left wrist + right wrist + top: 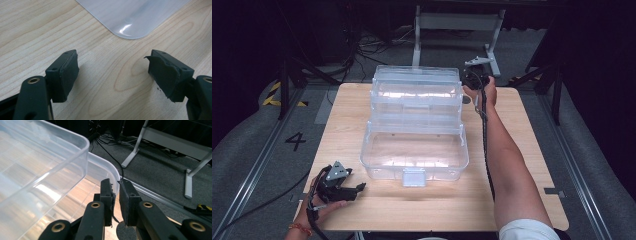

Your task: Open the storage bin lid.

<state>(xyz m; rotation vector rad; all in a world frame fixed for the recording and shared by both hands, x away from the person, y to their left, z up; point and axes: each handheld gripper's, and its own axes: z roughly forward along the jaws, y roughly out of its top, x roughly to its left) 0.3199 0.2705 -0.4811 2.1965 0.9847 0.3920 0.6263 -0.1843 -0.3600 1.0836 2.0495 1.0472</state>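
**Two tongs, one clear box lying open**

One clear plastic box (414, 150) sits at the middle of the counter (522, 165), its stepped trays fanned back toward twelve o'clock and its latch tab facing six. It looks spread open to give access to the deep bottom bin.

At about one o'clock of the box, the right tongs (474, 76) reach over the far corner. In the right gripper view they (116, 195) stand narrow, pinching the thin rim of the rearmost tray (110, 167), I'd judge to steady or swing it.

At seven o'clock, the left tongs (354, 190) rest low on the bare wood, spread wide and holding nothing, the box's rounded corner (130, 30) just ahead of them.

Beyond twelve o'clock, cables and a white stand leg (132, 150) lie on the floor, clear of the work. Nothing blocks either hand.
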